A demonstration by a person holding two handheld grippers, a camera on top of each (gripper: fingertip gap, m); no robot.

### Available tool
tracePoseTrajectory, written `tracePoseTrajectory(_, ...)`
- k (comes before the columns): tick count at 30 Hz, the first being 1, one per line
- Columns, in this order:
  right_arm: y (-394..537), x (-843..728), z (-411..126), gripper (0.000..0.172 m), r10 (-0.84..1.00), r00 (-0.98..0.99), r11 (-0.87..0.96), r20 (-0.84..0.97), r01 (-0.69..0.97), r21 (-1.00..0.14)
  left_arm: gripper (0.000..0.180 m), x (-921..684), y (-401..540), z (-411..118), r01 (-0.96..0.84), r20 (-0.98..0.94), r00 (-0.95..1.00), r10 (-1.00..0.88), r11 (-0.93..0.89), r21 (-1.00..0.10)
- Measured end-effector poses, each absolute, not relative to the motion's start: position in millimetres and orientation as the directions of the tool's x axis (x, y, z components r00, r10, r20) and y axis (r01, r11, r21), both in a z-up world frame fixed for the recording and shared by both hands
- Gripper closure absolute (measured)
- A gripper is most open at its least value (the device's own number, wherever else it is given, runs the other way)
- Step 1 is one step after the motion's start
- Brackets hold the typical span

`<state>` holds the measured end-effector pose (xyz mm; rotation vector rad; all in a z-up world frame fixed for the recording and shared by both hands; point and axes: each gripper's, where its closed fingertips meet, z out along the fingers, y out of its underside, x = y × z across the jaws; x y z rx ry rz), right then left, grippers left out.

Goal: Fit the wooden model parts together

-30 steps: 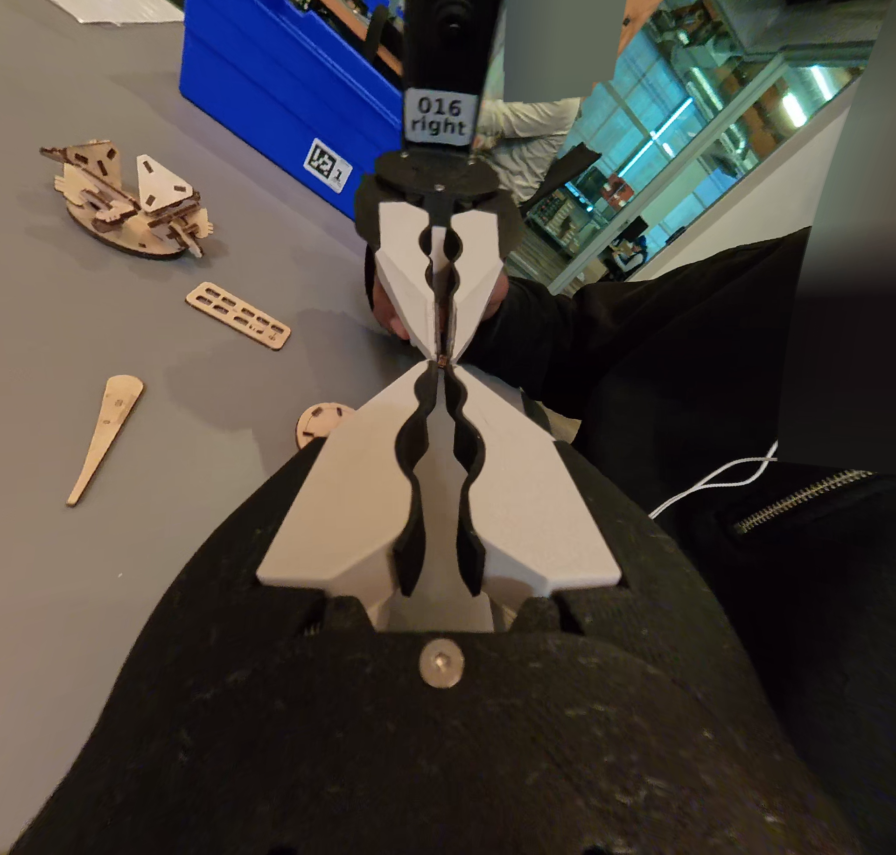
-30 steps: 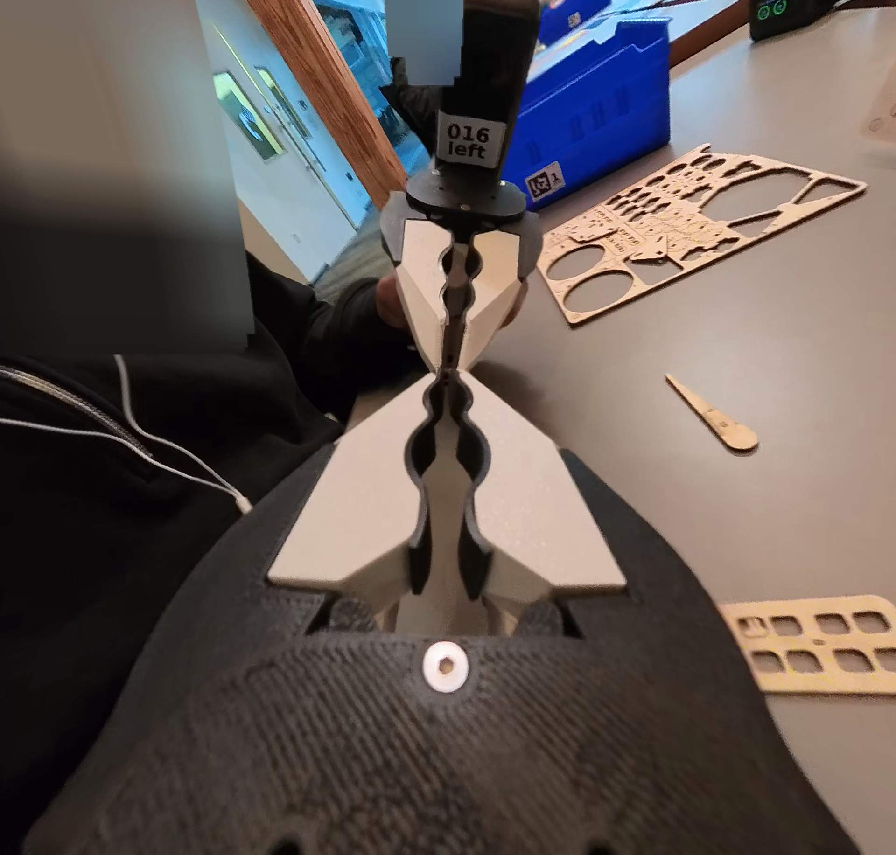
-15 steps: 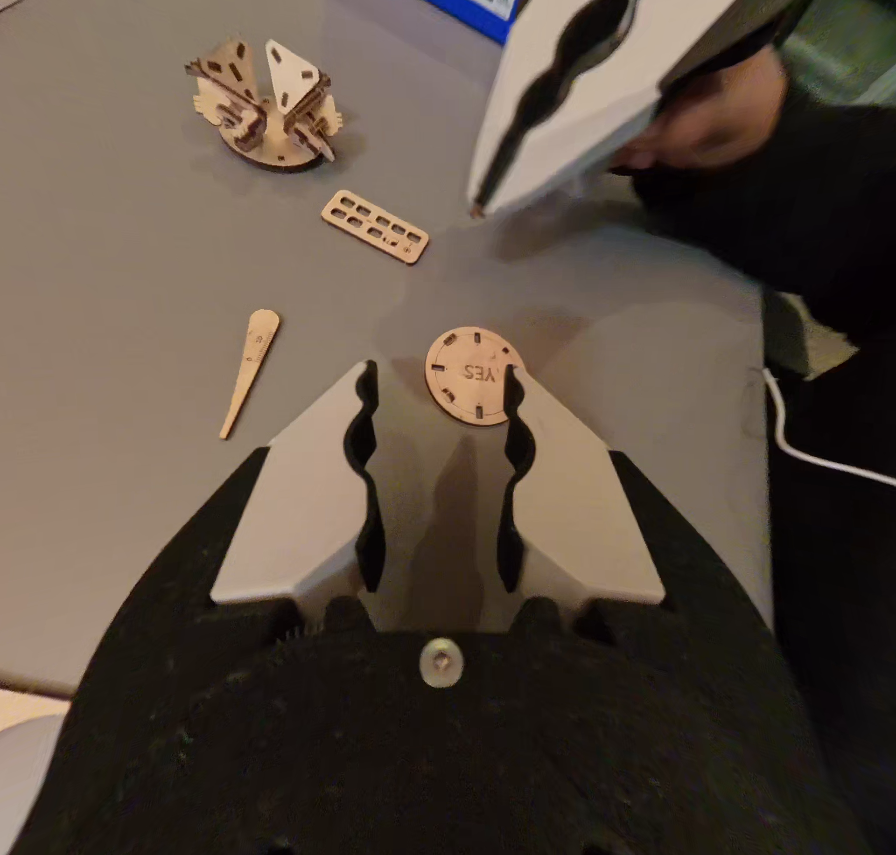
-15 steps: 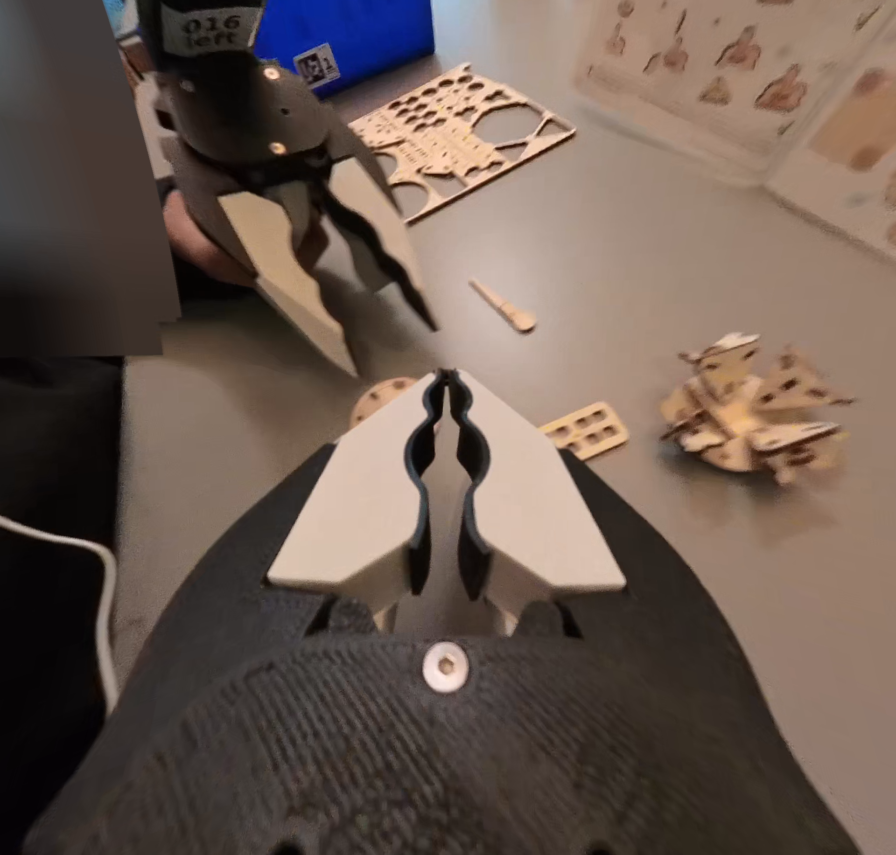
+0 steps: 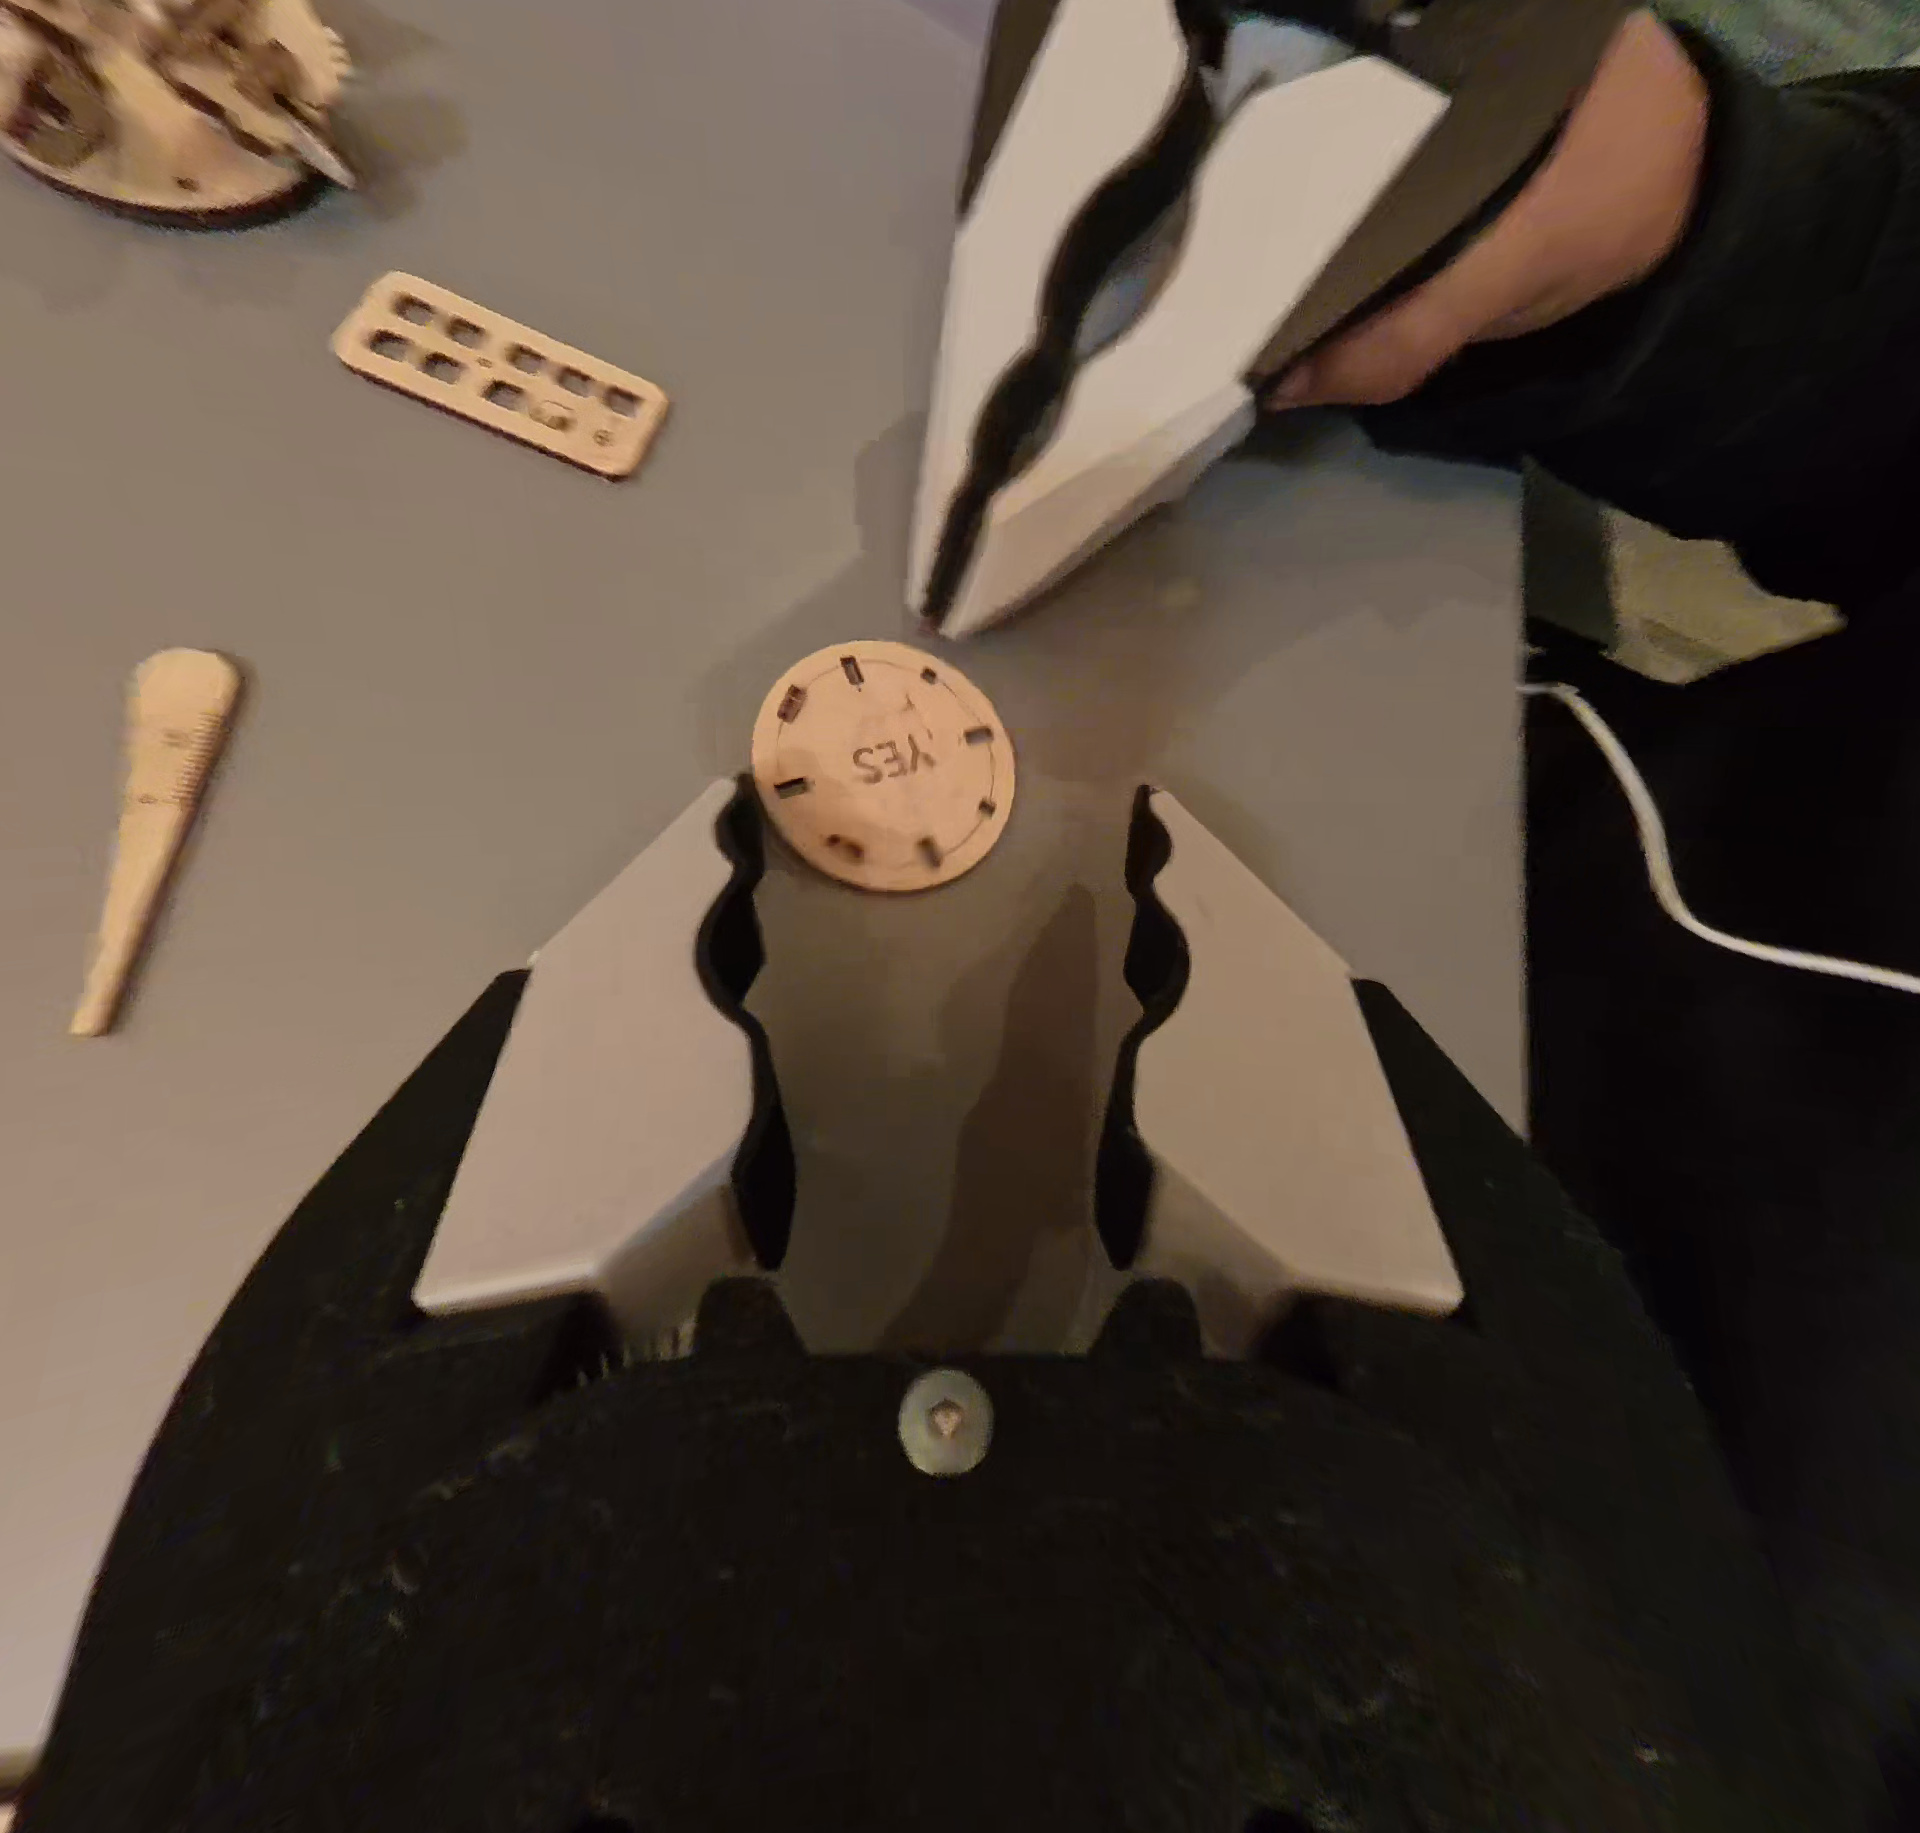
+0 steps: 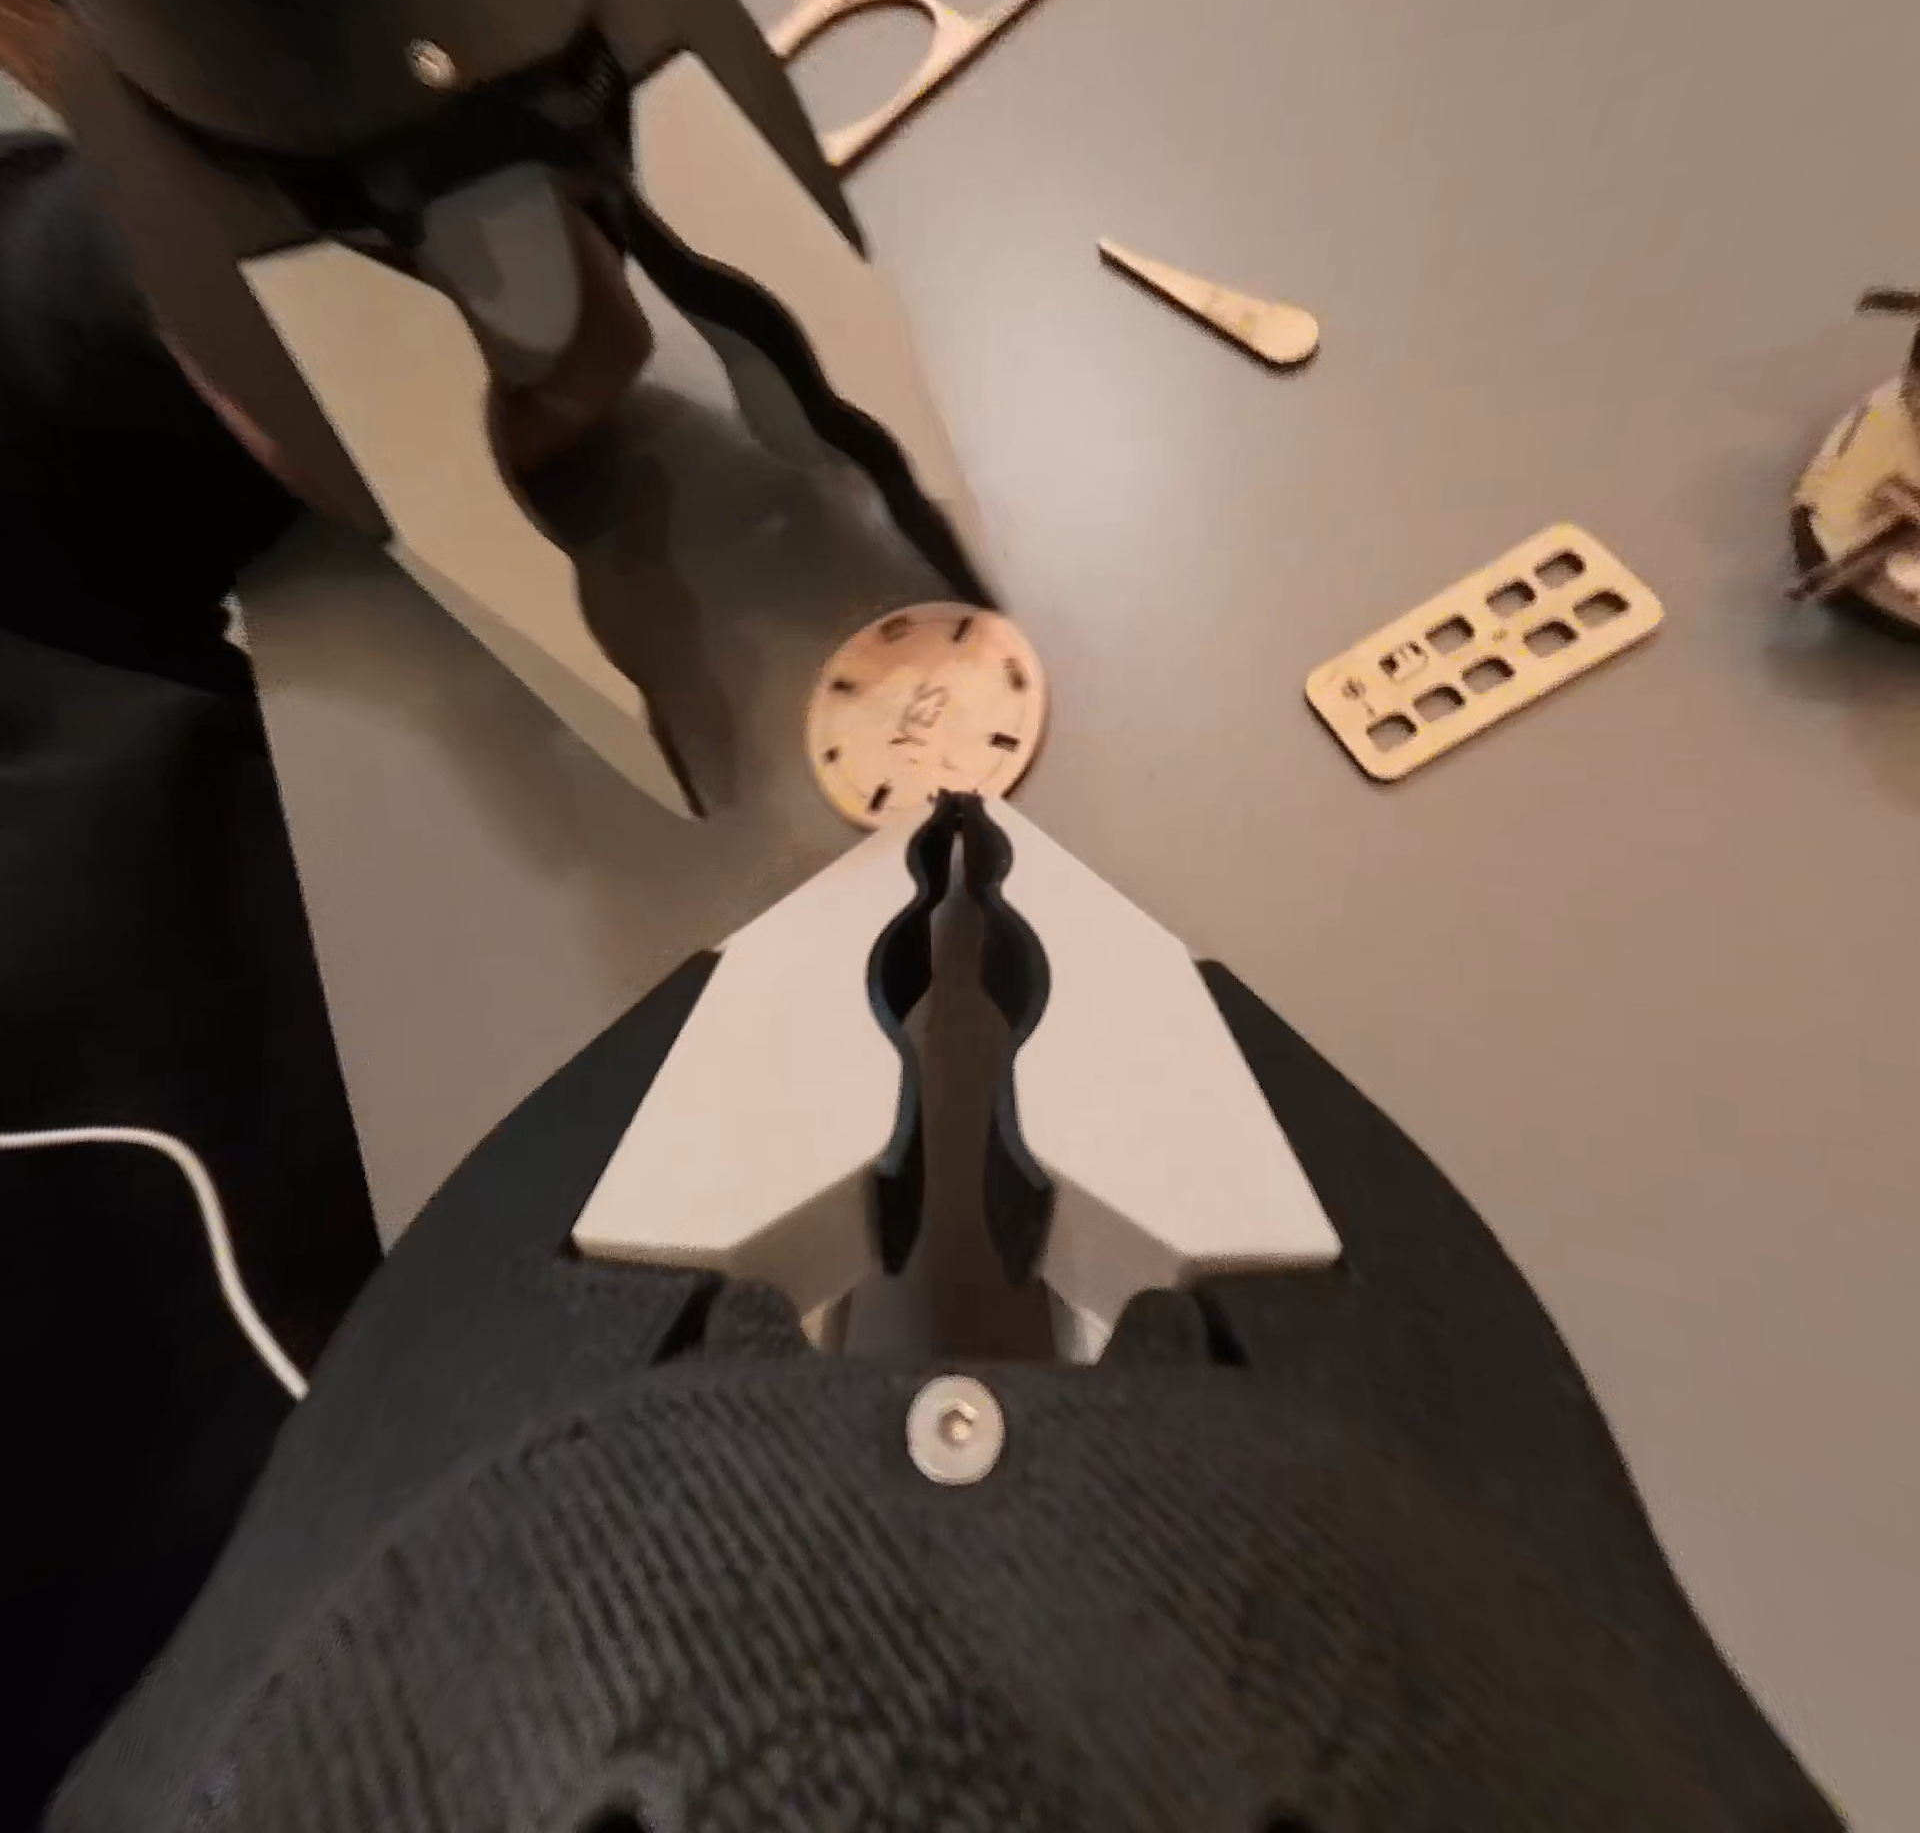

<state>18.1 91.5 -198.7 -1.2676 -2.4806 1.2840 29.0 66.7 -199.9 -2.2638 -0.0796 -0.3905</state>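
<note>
My left gripper (image 5: 935, 796) is showing pale grey fingers (image 5: 623, 1077) with wavy black pads, a black mount and a silver screw (image 5: 943, 1420) at lower centre. I am wearing a black sleeve (image 5: 1787, 329) at upper right.

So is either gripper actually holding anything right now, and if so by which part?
Nothing is held. The left gripper is open over the round wooden disc lying on the table; the right gripper is shut with nothing between its tips.

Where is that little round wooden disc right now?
The round wooden disc lies flat on the grey table, between both grippers' tips, right of the slotted strip.
</note>
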Motion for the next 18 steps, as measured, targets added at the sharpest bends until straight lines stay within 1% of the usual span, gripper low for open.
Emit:
tracePoseTrajectory(2, 97, 20, -202, 0.171, 0.723, -0.635, 0.311, -0.271, 0.650, -0.694, 0.137, 54, 57, -196, 0.190, 0.411, 0.893, -0.182, -0.676, -0.712)
tracePoseTrajectory(4, 101, 23, -201, 0.171, 0.729, -0.624, 0.299, -0.283, 0.661, -0.688, 0.146, 71, 50, -191, 0.181, 0.473, 0.840, -0.267, -0.683, -0.708)
tracePoseTrajectory(8, 103, 33, -195, 0.172, 0.712, -0.608, 0.269, -0.350, 0.697, -0.665, 0.146, 59, 59, -181, 0.203, 0.424, 0.875, -0.233, -0.620, -0.758)
tracePoseTrajectory(11, 104, 48, -192, 0.171, 0.712, -0.612, 0.318, -0.344, 0.718, -0.620, 0.148, 60, 65, -177, 0.212, 0.414, 0.883, -0.220, -0.600, -0.771)
tracePoseTrajectory(14, 103, 64, -187, 0.171, 0.703, -0.646, 0.403, -0.297, 0.706, -0.582, 0.148, 73, 69, -176, 0.202, 0.410, 0.882, -0.234, -0.598, -0.776)
tracePoseTrajectory(15, 103, 67, -186, 0.172, 0.702, -0.656, 0.429, -0.278, 0.701, -0.570, 0.156, 78, 71, -174, 0.191, 0.396, 0.886, -0.242, -0.587, -0.787)
tracePoseTrajectory(16, 103, 69, -185, 0.171, 0.699, -0.663, 0.450, -0.267, 0.699, -0.556, 0.180, 80, 73, -173, 0.180, 0.373, 0.897, -0.237, -0.576, -0.798)
tracePoseTrajectory(18, 106, 70, -189, 0.171, 0.710, -0.658, 0.478, -0.252, 0.713, -0.513, 0.180, 69, 80, -179, 0.158, 0.290, 0.946, -0.142, -0.582, -0.798)
